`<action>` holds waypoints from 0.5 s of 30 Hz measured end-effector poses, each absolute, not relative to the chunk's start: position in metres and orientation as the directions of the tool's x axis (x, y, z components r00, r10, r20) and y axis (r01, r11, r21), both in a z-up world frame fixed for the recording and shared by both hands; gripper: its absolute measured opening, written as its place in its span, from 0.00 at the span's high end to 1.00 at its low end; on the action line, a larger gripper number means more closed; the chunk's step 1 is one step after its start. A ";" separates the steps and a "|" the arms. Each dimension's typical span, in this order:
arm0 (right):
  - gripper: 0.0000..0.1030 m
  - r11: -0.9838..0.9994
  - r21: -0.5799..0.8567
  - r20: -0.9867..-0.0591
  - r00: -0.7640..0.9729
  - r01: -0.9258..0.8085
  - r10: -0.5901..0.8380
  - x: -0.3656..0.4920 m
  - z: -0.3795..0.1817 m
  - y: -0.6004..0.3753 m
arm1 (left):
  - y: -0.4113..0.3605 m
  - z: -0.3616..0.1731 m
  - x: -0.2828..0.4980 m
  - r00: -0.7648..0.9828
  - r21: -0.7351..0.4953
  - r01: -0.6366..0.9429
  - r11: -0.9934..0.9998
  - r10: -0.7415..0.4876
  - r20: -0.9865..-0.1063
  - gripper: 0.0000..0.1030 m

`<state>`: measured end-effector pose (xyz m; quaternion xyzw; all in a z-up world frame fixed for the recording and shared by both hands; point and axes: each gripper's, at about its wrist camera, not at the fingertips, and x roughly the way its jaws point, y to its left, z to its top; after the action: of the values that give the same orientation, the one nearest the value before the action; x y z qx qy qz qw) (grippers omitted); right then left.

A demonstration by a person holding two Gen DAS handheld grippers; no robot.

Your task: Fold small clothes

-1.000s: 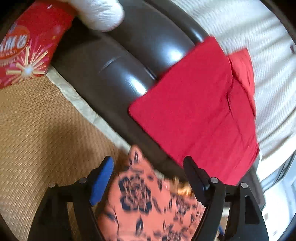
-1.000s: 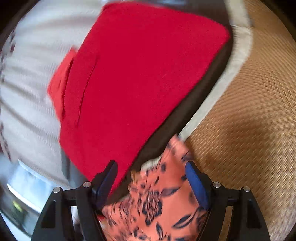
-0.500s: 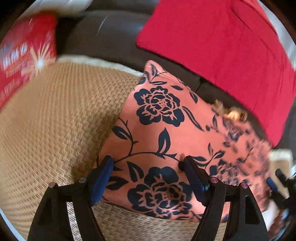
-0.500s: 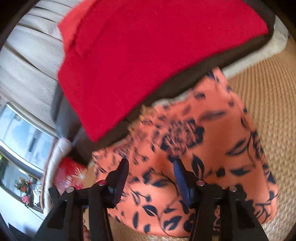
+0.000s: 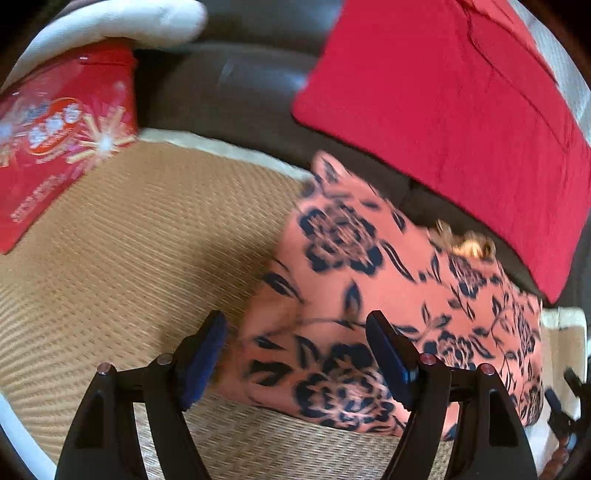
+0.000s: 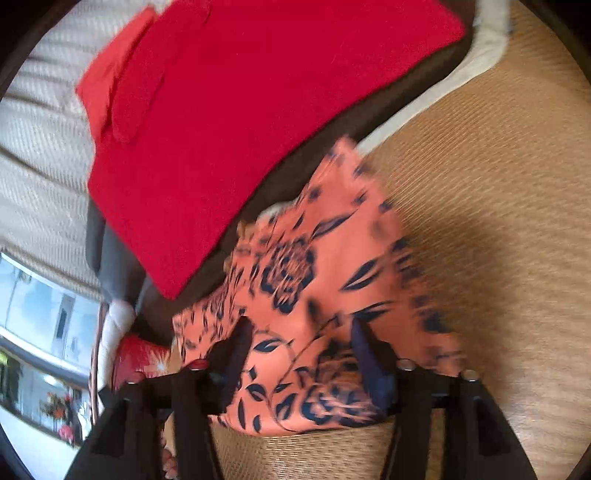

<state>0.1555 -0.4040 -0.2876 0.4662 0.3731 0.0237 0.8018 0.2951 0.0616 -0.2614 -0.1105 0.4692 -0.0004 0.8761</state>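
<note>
An orange garment with a dark blue flower print (image 5: 369,295) lies on the woven tan mat (image 5: 129,258), its far edge against the dark sofa. It also shows in the right wrist view (image 6: 314,280). My left gripper (image 5: 295,328) is open just above the garment's near left part. My right gripper (image 6: 301,332) is open over the garment's near edge. Whether either gripper touches the cloth I cannot tell. A folded red garment (image 5: 461,103) rests on the dark sofa back; it also shows in the right wrist view (image 6: 229,122).
A red printed box (image 5: 55,147) stands at the far left by the dark leather sofa (image 5: 229,81). A white stuffed shape (image 5: 129,22) lies above it. A cream ribbed throw (image 6: 40,147) covers the sofa beyond the red garment. A window (image 6: 33,321) is at the left.
Both grippers came down from the sofa edge to the flowered garment, which now lies spread on the mat. The right gripper's jaws have opened wider than half a second ago.
</note>
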 end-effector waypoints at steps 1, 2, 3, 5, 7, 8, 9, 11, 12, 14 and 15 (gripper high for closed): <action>0.34 0.559 0.765 -0.574 0.731 0.318 0.369 0.148 -0.287 -0.413 | 0.071 -0.260 0.295 0.561 -0.194 -0.116 0.974 -0.097 -0.822 0.24; 0.34 0.552 0.767 -0.574 0.735 0.328 0.361 0.141 -0.288 -0.421 | 0.078 -0.261 0.296 0.557 -0.196 -0.131 0.972 -0.091 -0.825 0.24; 0.34 0.545 0.768 -0.575 0.736 0.336 0.358 0.137 -0.290 -0.426 | 0.084 -0.264 0.296 0.547 -0.205 -0.148 0.968 -0.092 -0.832 0.24; 0.34 0.528 0.768 -0.587 0.726 0.362 0.357 0.131 -0.300 -0.435 | 0.095 -0.270 0.297 0.530 -0.218 -0.178 0.960 -0.093 -0.843 0.24; 0.34 0.544 0.753 -0.606 0.713 0.370 0.354 0.132 -0.304 -0.435 | 0.103 -0.274 0.299 0.524 -0.215 -0.207 0.954 -0.077 -0.848 0.24; 0.34 0.557 0.746 -0.612 0.706 0.366 0.356 0.134 -0.305 -0.434 | 0.102 -0.274 0.299 0.525 -0.208 -0.207 0.956 -0.071 -0.848 0.24; 0.34 0.572 0.735 -0.622 0.698 0.364 0.356 0.136 -0.306 -0.434 | 0.101 -0.276 0.301 0.524 -0.198 -0.201 0.959 -0.065 -0.849 0.24; 0.34 0.602 0.701 -0.656 0.679 0.383 0.331 0.143 -0.310 -0.431 | 0.091 -0.279 0.299 0.532 -0.198 -0.179 0.964 -0.074 -0.844 0.24; 0.34 0.608 0.692 -0.664 0.674 0.389 0.323 0.146 -0.312 -0.429 | 0.087 -0.280 0.300 0.542 -0.200 -0.161 0.966 -0.083 -0.836 0.24; 0.34 0.617 0.687 -0.666 0.671 0.384 0.324 0.152 -0.315 -0.427 | 0.073 -0.278 0.304 0.573 -0.176 -0.123 0.977 -0.075 -0.816 0.24; 0.34 0.625 0.682 -0.668 0.672 0.380 0.321 0.154 -0.315 -0.425 | 0.069 -0.275 0.303 0.592 -0.168 -0.110 0.980 -0.072 -0.803 0.24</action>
<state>0.1542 -0.4251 -0.3150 0.4328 0.4048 -0.0185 0.8053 0.3029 0.0690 -0.2747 -0.1004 0.4515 0.0107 0.8865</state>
